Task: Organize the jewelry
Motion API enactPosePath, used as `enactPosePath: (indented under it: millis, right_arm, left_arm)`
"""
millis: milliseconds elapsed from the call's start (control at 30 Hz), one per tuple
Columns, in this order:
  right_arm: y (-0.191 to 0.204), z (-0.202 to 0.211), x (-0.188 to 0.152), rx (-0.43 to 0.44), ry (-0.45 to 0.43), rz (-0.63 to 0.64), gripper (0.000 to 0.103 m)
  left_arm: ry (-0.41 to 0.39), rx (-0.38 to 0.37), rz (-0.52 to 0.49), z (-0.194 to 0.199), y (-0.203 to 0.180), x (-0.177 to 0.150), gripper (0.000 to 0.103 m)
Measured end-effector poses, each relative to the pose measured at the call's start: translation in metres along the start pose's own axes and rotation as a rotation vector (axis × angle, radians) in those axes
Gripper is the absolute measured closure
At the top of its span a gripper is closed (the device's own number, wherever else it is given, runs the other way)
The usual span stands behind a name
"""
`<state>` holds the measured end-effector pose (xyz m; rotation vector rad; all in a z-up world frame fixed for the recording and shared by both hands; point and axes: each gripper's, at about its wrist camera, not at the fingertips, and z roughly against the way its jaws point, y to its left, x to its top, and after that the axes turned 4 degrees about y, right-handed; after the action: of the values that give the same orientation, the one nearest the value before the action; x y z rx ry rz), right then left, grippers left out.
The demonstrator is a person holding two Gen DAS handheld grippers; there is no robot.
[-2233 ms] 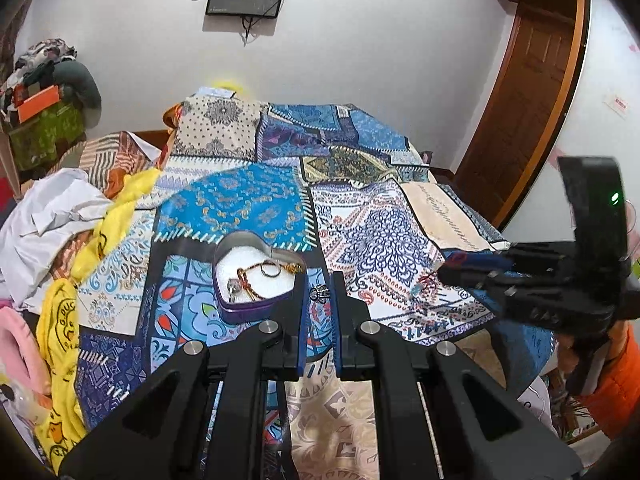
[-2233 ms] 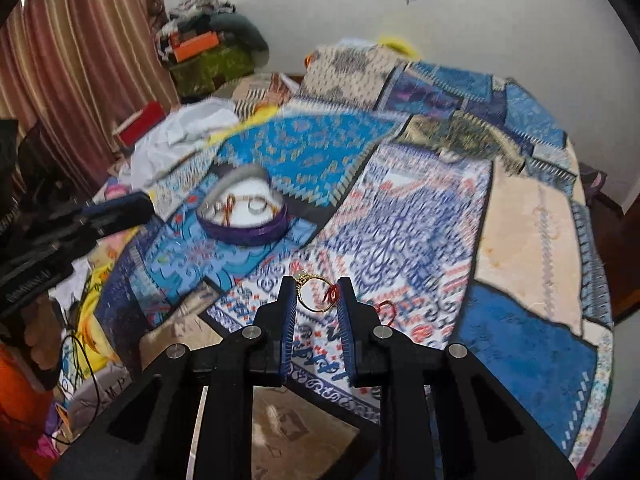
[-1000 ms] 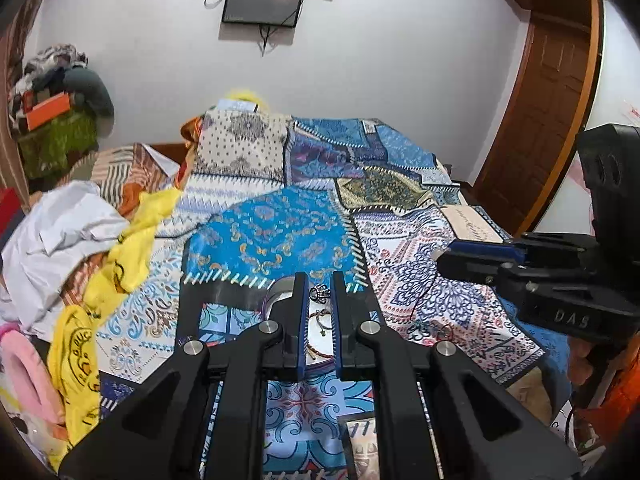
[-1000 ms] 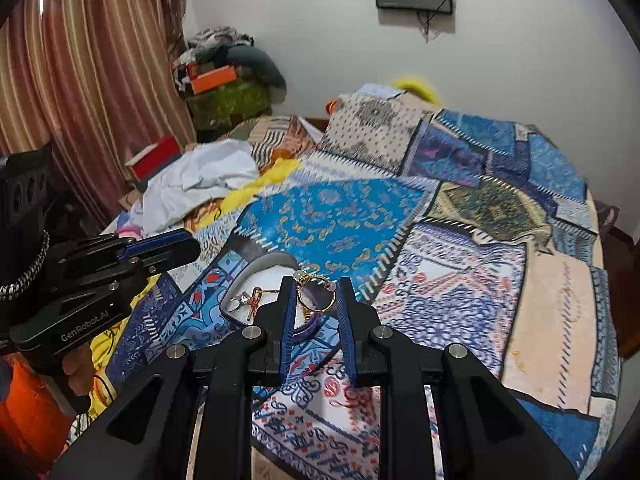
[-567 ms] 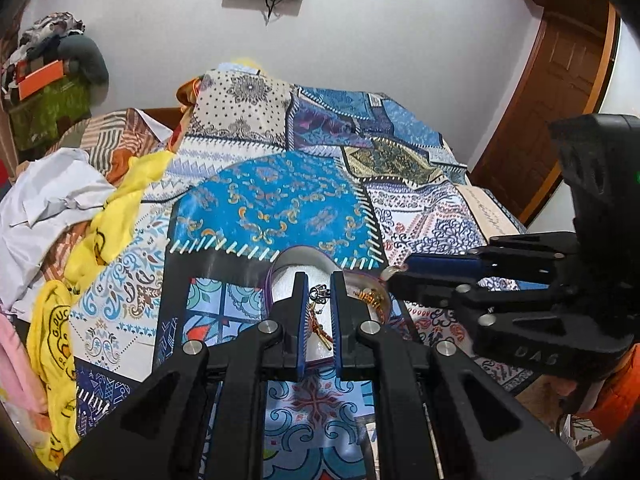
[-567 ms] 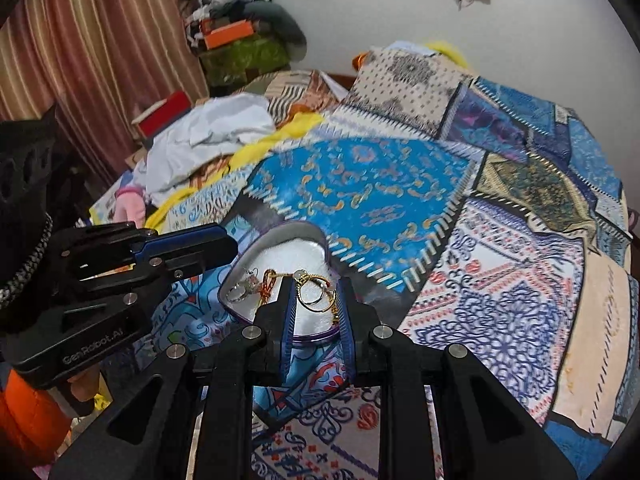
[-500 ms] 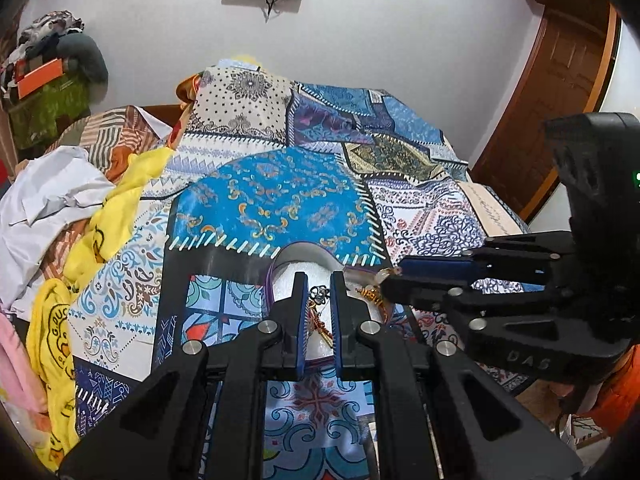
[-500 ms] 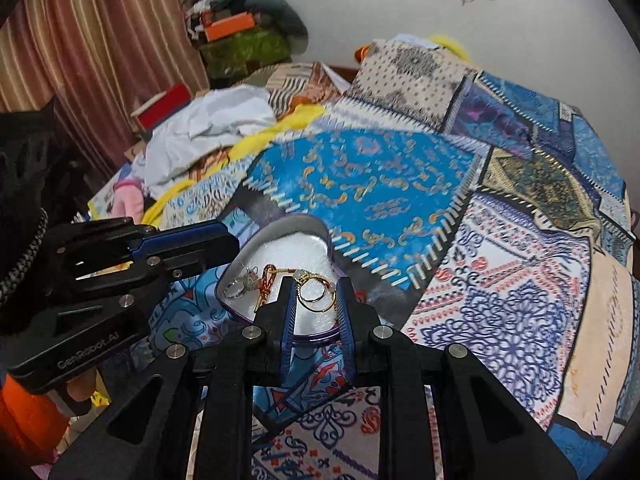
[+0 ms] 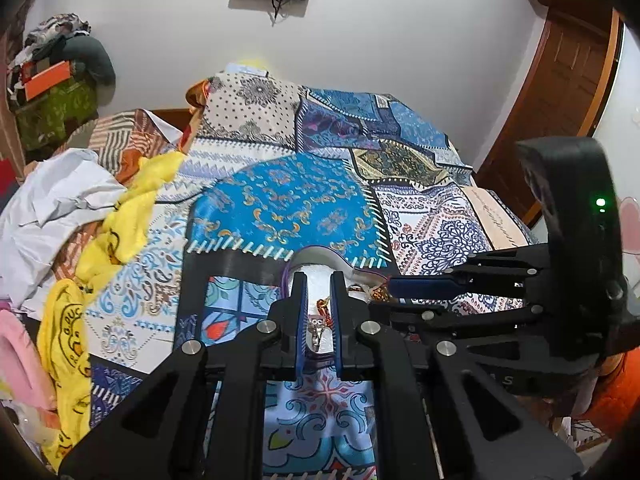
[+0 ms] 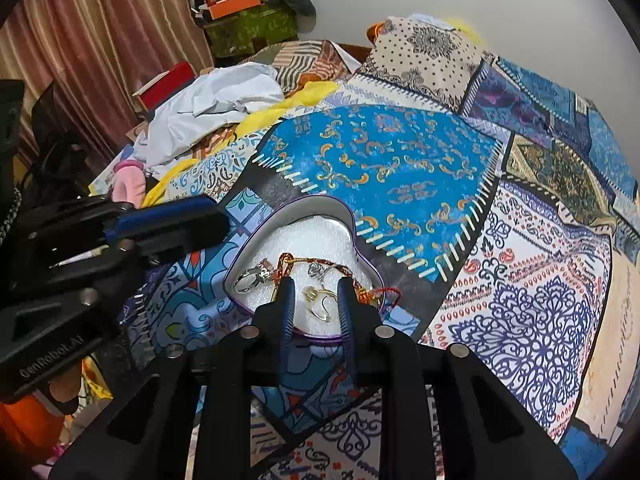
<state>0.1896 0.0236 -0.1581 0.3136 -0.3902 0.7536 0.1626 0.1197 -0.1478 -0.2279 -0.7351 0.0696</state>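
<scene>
A heart-shaped purple tin point(image 10: 362, 238) with white foam lining sits on the patchwork bedspread; its rim also shows in the left wrist view point(image 9: 316, 254). In it lie a red-gold cord bracelet point(image 10: 320, 263), silver rings point(image 10: 256, 276) and a gold ring point(image 10: 322, 304). My right gripper point(image 10: 314, 294) hovers open over the tin's near edge, the gold ring lying loose on the foam between its fingers. My left gripper point(image 9: 319, 314) is over the tin, jaws slightly apart, a silver ring point(image 9: 317, 330) on the foam between them.
The patchwork bedspread point(image 10: 400, 160) covers the bed. White and yellow clothes point(image 9: 60, 208) are heaped at its left side, with a pink item point(image 10: 130, 184). A wooden door point(image 9: 560, 92) stands at the right; curtains point(image 10: 100, 40) hang at the left.
Both grippers moved over the tin and lowered. The right gripper opened and the gold ring dropped onto the foam. The left gripper's jaws parted and its silver ring now lies in the tin.
</scene>
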Motion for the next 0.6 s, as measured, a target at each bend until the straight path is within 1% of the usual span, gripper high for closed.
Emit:
enactPosePath:
  millis: [33, 67, 200, 333, 467, 600]
  right_arm:
    - [-0.001, 0.001, 0.000, 0.000, 0.006, -0.004, 0.073]
    - [0.000, 0.003, 0.000, -0.004, 0.002, -0.007, 0.073]
    - [-0.002, 0.021, -0.006, -0.026, -0.037, -0.019, 0.072]
    - [-0.014, 0.049, -0.014, -0.056, -0.092, -0.053, 0.072]
    - [-0.032, 0.083, -0.027, -0.119, -0.157, -0.090, 0.072]
    - [-0.049, 0.107, -0.043, -0.178, -0.196, -0.127, 0.071]
  left_arm:
    - [-0.003, 0.005, -0.002, 0.002, -0.001, 0.000, 0.094]
    - [-0.006, 0.011, -0.005, 0.005, -0.002, 0.000, 0.094]
    - [-0.010, 0.028, -0.018, 0.015, -0.007, -0.002, 0.091]
    - [-0.005, 0.037, -0.030, 0.022, -0.014, -0.006, 0.082]
    - [0.007, 0.031, -0.036, 0.024, -0.023, -0.012, 0.080]
    - [0.047, 0.013, -0.035, 0.017, -0.035, -0.022, 0.077]
